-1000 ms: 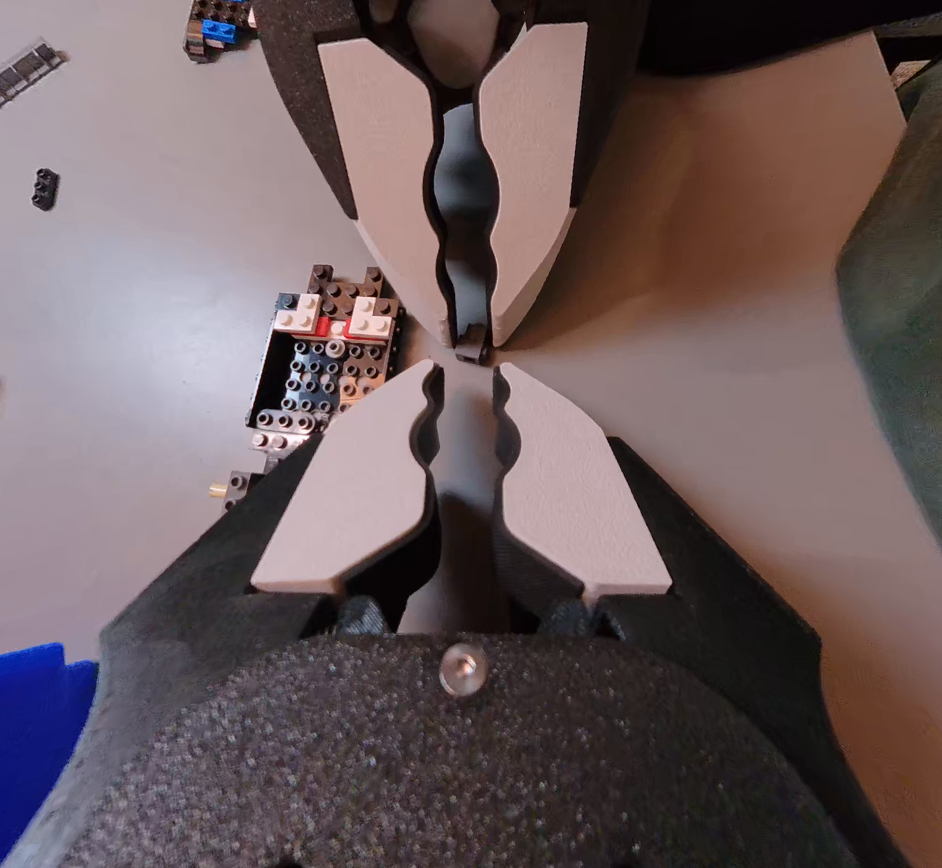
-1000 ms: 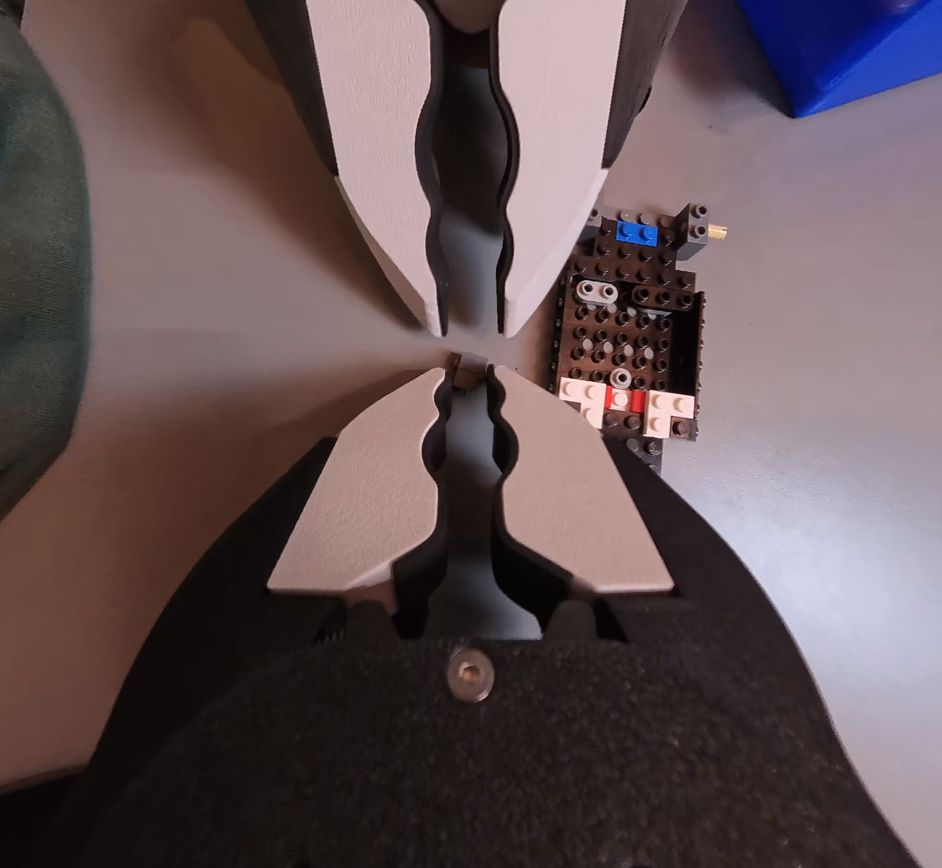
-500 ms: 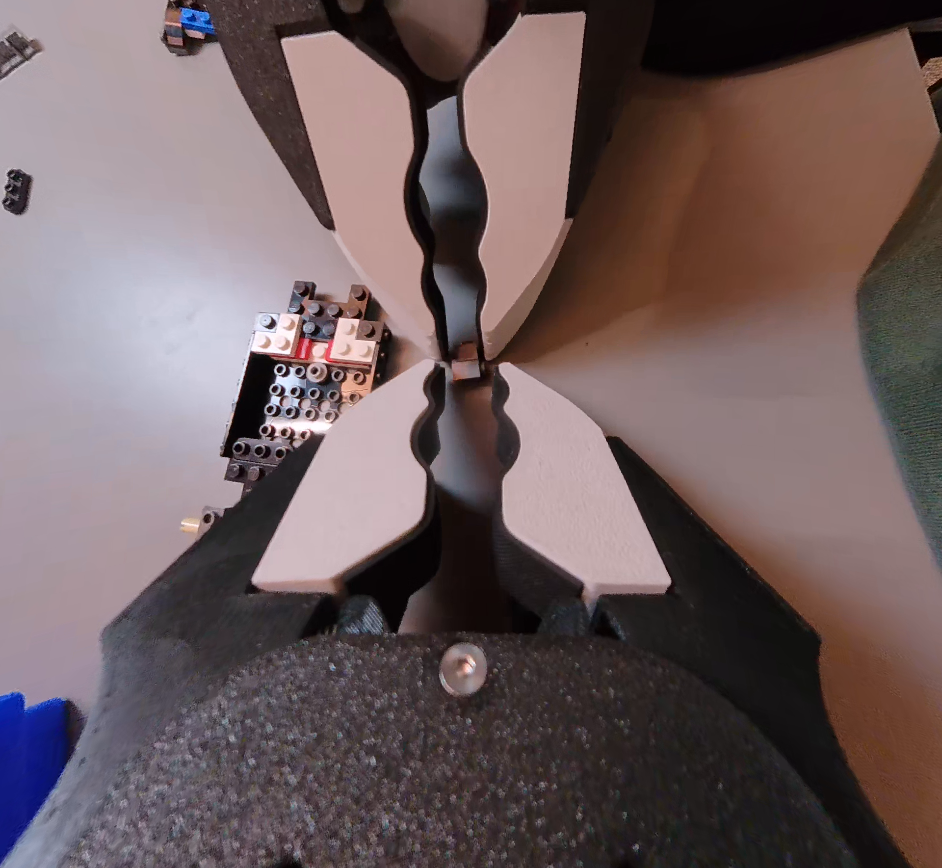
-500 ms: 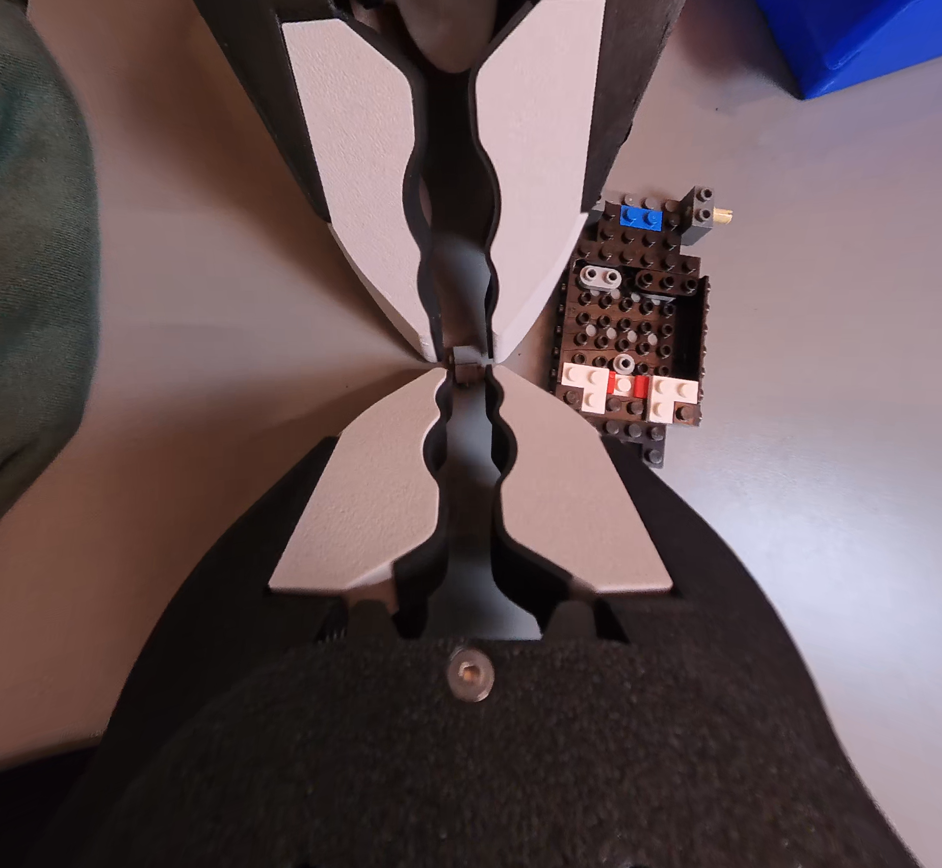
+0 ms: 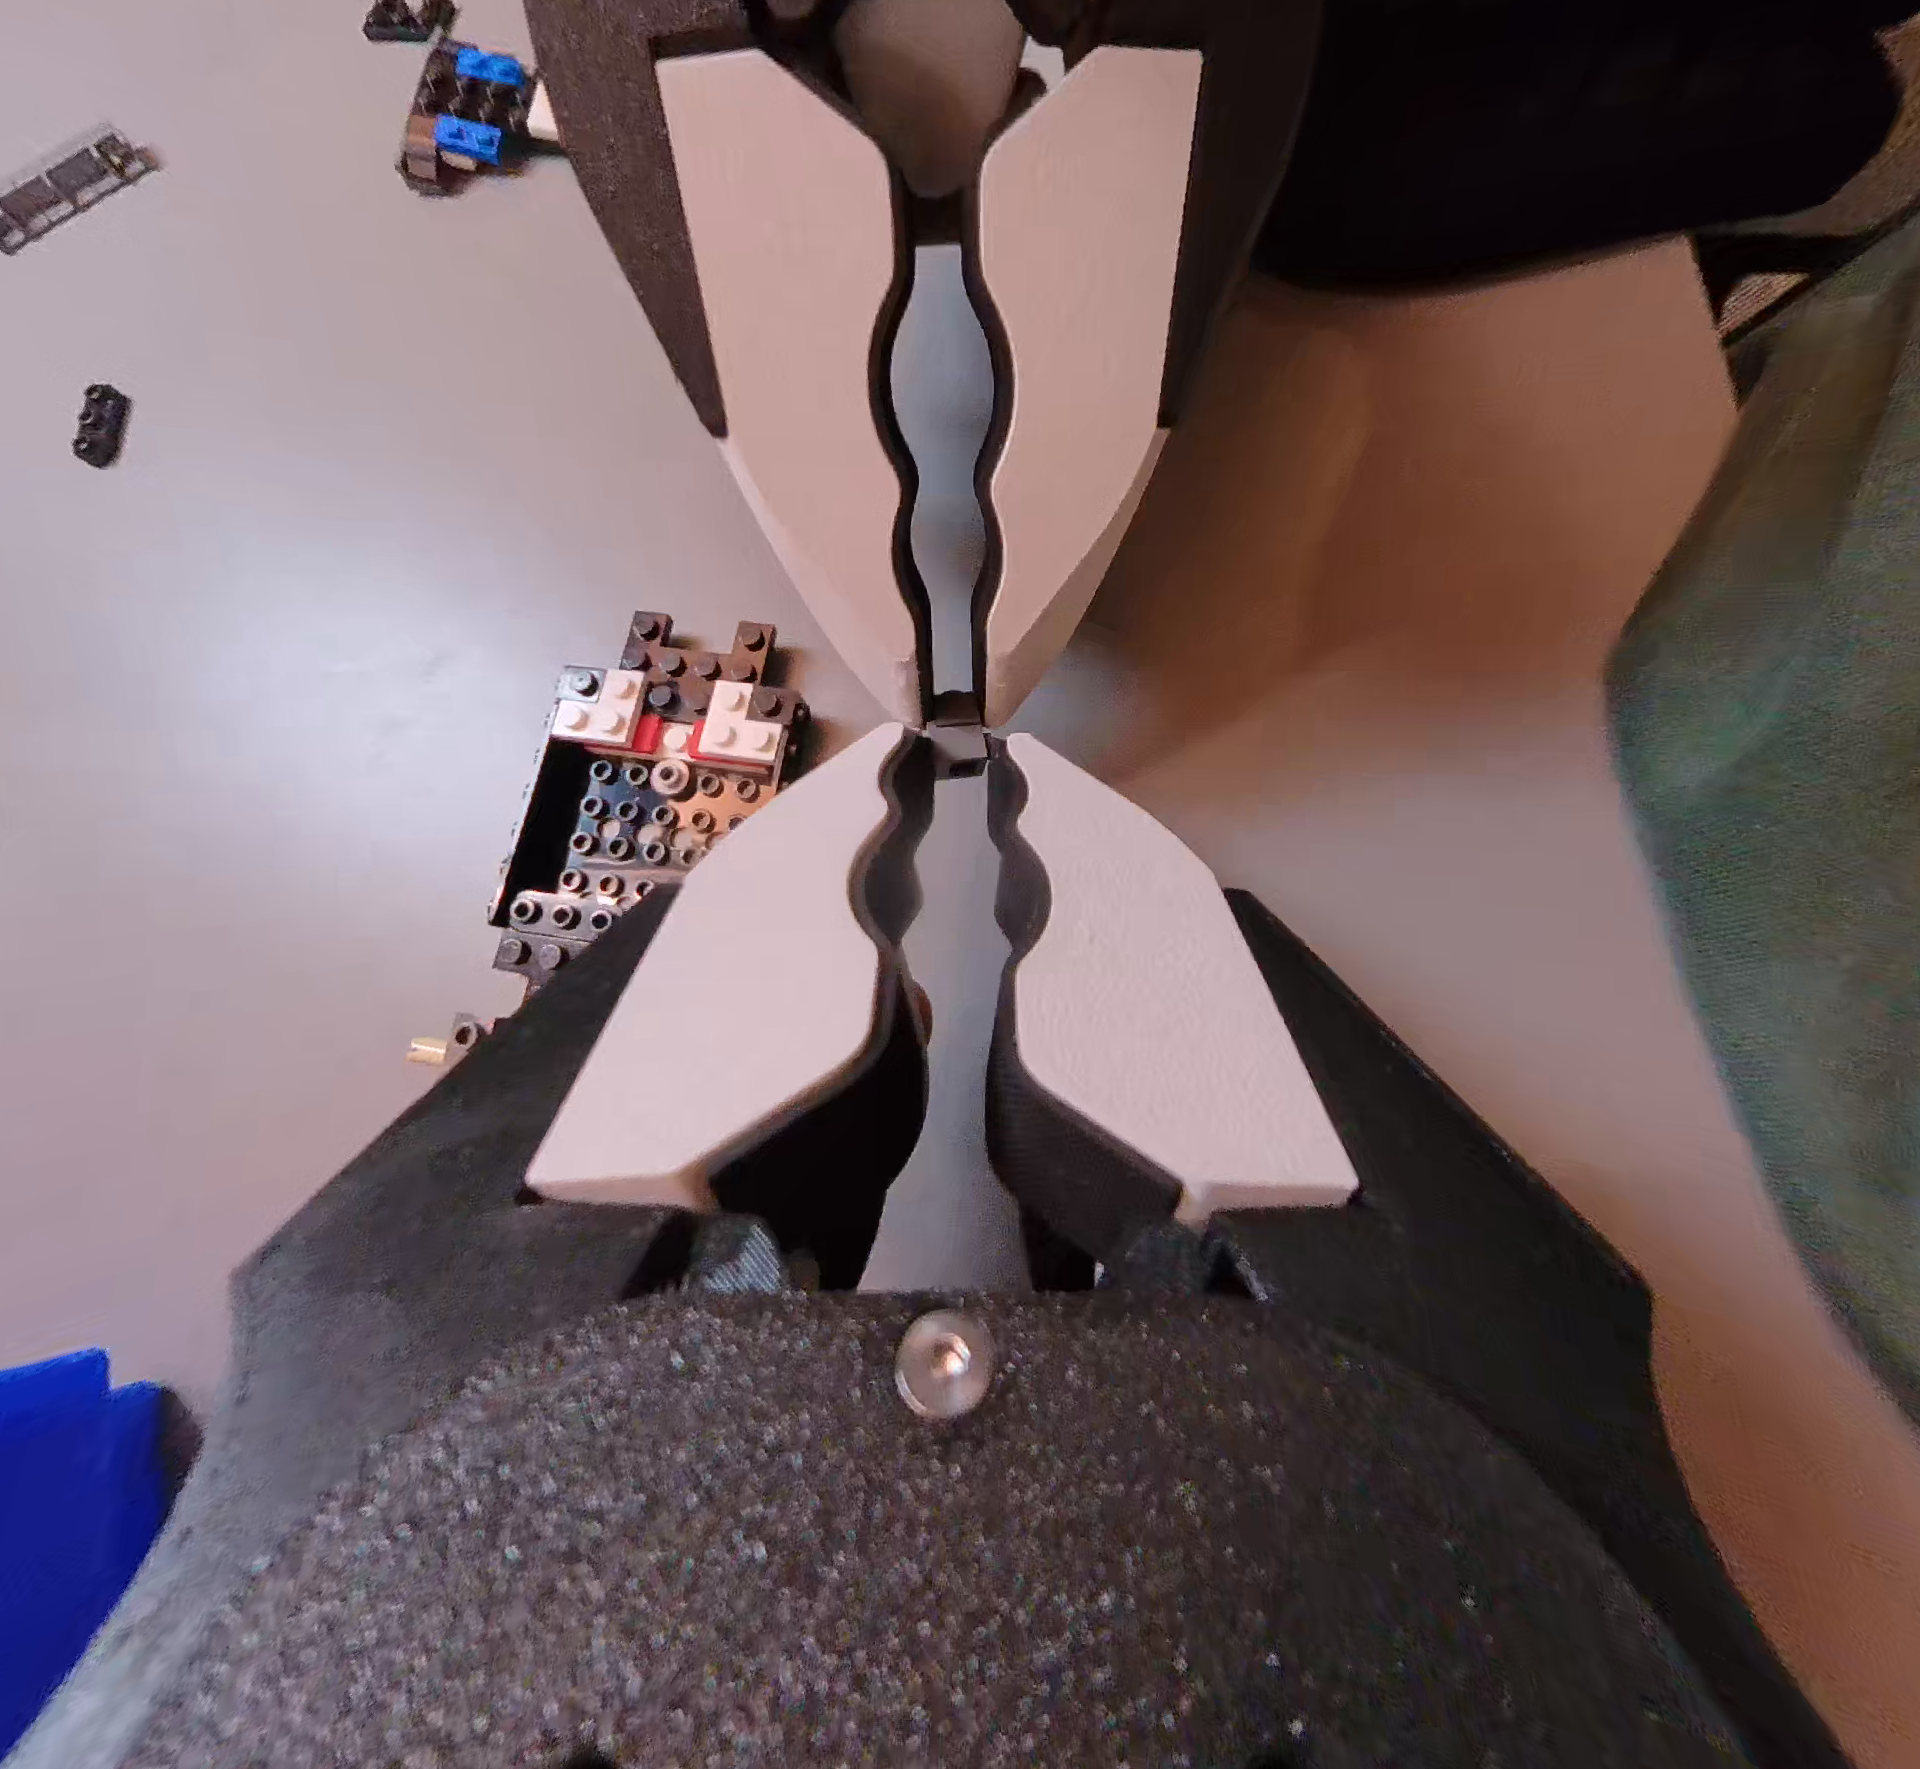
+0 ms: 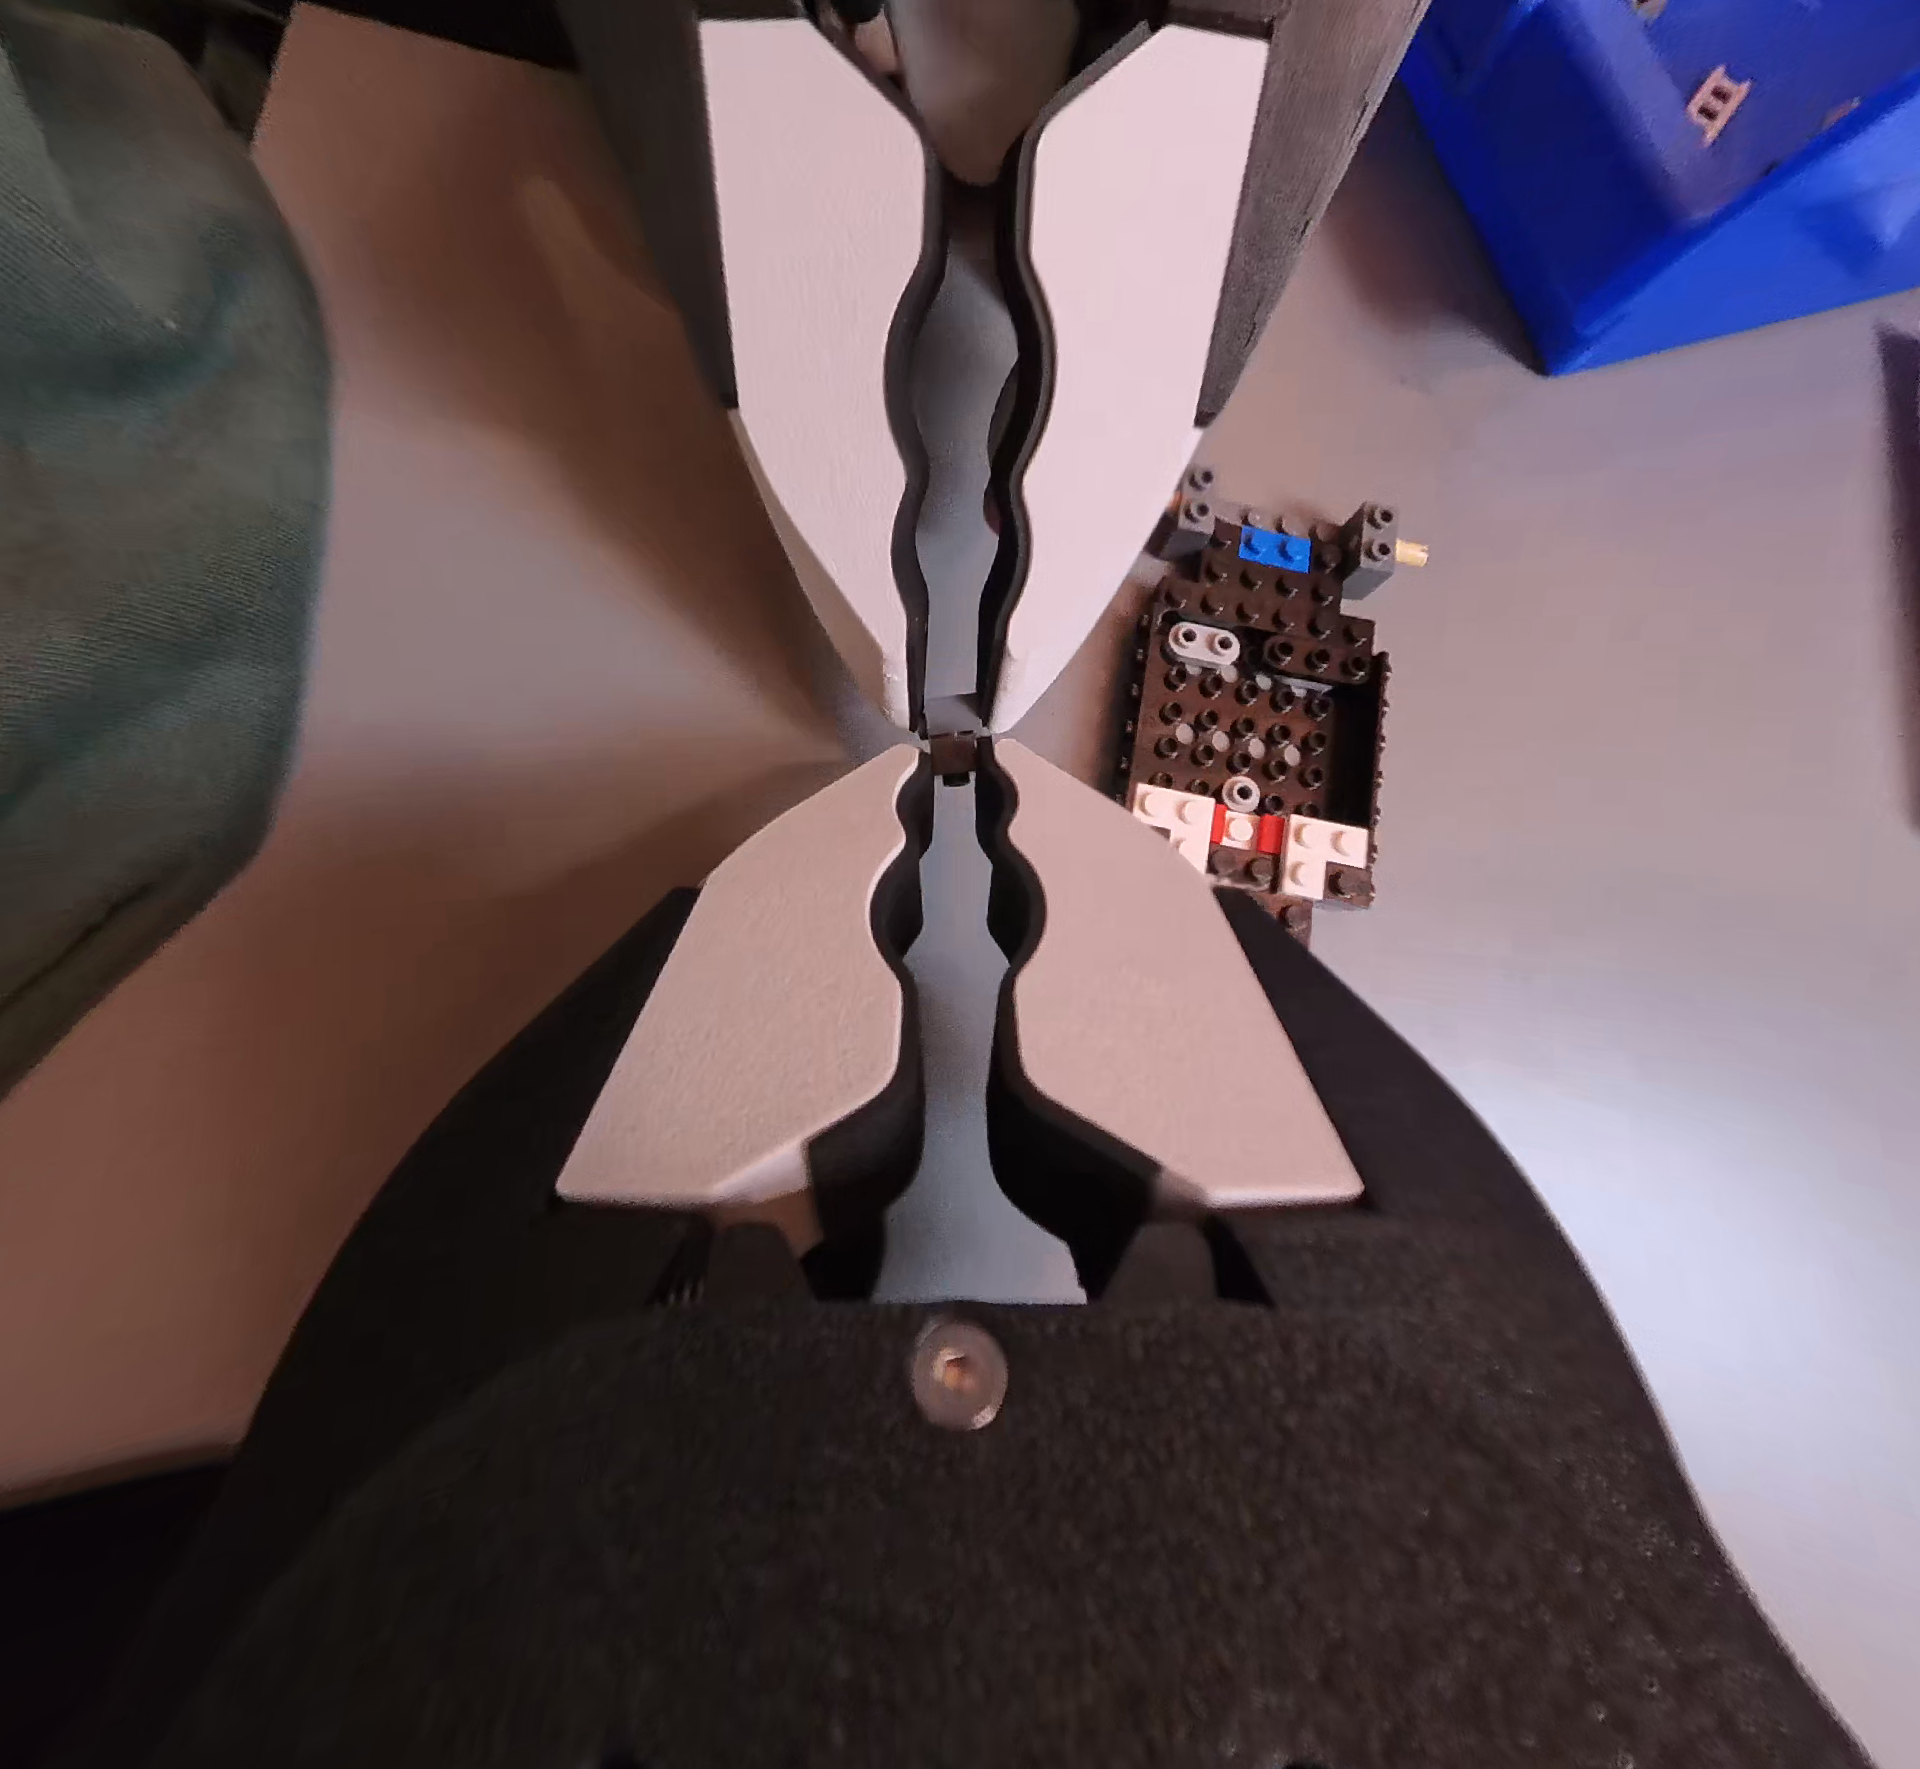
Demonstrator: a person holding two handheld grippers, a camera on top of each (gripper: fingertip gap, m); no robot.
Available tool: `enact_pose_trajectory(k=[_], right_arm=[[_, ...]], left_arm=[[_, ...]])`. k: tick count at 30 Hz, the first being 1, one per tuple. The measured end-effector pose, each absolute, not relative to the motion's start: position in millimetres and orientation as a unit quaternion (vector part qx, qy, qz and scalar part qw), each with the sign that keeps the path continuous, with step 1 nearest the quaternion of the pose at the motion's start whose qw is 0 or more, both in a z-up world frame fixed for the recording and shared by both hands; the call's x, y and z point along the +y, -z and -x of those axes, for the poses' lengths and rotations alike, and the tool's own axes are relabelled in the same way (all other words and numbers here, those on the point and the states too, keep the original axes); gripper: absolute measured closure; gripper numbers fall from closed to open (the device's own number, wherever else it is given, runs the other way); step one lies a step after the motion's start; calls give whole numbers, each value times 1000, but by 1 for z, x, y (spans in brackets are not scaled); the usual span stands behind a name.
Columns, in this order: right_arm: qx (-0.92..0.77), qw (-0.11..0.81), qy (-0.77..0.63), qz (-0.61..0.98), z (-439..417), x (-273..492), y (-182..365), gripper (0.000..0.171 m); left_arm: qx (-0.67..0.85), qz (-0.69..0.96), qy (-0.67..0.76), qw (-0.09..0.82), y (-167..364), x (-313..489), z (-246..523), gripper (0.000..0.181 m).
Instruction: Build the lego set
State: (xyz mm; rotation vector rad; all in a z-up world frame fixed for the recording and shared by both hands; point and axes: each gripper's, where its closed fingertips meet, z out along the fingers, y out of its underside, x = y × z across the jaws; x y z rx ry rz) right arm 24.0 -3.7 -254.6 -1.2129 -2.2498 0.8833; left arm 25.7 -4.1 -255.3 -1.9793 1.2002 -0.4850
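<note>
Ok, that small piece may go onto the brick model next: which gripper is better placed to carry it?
Probably the right gripper: its tips visibly pinch the small dark piece. The left gripper only flanks it, grip unclear. The brick model lies beside both.

My two grippers met tip to tip, so neither could go straight ahead: the right gripper blocked my left gripper, with a small dark brick wedged between the tips. To my left's left, the brick model sat near the fingers, and loose brick clusters lay farther off. A blue bin walled off the far right of the right wrist view. Between model and bin the grey table lay open. A green cloth crowded the opposite side.
</note>
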Motion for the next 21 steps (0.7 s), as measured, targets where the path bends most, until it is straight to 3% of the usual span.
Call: enact_pose_trajectory(k=[2,5,10,14,16,21], right_arm=[[-825,222,-250,457,-34,20,266,164],[-790,226,-314,477,-36,27,252,163],[-790,233,-326,464,-24,16,253,163],[-791,233,-329,460,-21,14,257,163],[-790,239,-330,458,-20,14,256,163],[-784,250,-332,461,-19,17,256,163]], left_arm=[[462,774,203,382,247,-6,-20,171],[401,783,212,426,221,8,7,170],[244,823,36,511,188,52,104,170],[158,864,-28,478,209,61,151,170],[150,877,-41,454,222,63,158,153],[184,866,-56,461,222,66,149,146]])
